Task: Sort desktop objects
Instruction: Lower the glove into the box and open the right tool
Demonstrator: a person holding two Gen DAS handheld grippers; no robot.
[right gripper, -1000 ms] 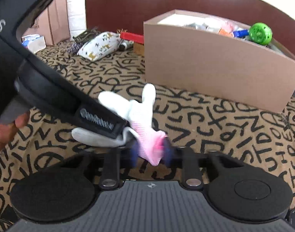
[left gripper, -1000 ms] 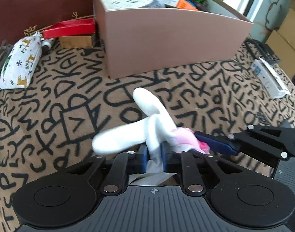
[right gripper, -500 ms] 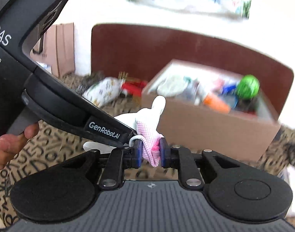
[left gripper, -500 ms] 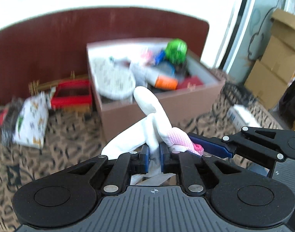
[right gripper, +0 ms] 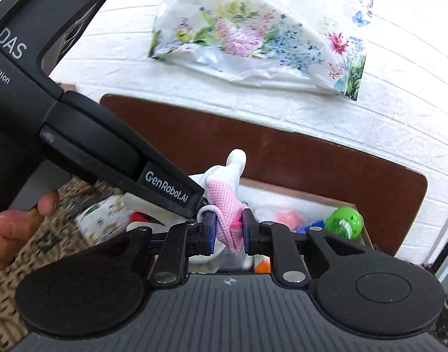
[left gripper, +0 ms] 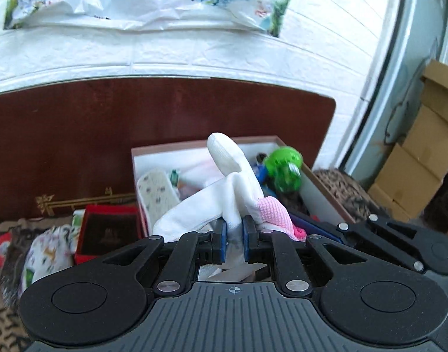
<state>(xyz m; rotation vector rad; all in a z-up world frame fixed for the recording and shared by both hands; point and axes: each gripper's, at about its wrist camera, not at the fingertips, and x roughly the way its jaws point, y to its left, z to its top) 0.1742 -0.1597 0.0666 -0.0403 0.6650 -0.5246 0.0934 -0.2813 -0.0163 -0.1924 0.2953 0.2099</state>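
Observation:
A white glove [left gripper: 232, 176] with a pink cuff [right gripper: 227, 202] hangs in the air between both grippers. My left gripper [left gripper: 234, 231] is shut on the white fabric near the glove's fingers, one of which sticks upward. My right gripper [right gripper: 227, 228] is shut on the pink cuff, coming in from the right in the left wrist view. Behind and below the glove stands the open brown box [left gripper: 321, 187], which holds a green ball [left gripper: 284, 171] and several other small items.
A red box [left gripper: 106, 231] and a patterned pouch [left gripper: 48, 255] lie left of the brown box on the letter-print cloth [left gripper: 1, 331]. A dark wooden board [left gripper: 136, 135] rises behind. Cardboard boxes [left gripper: 423, 161] stack at the right. A hand [right gripper: 15, 228] grips the left gripper's handle.
Both grippers have risen together with the glove, lifting it off the letter-print cloth. The views have tilted up, so the box's inside and the wall now show.

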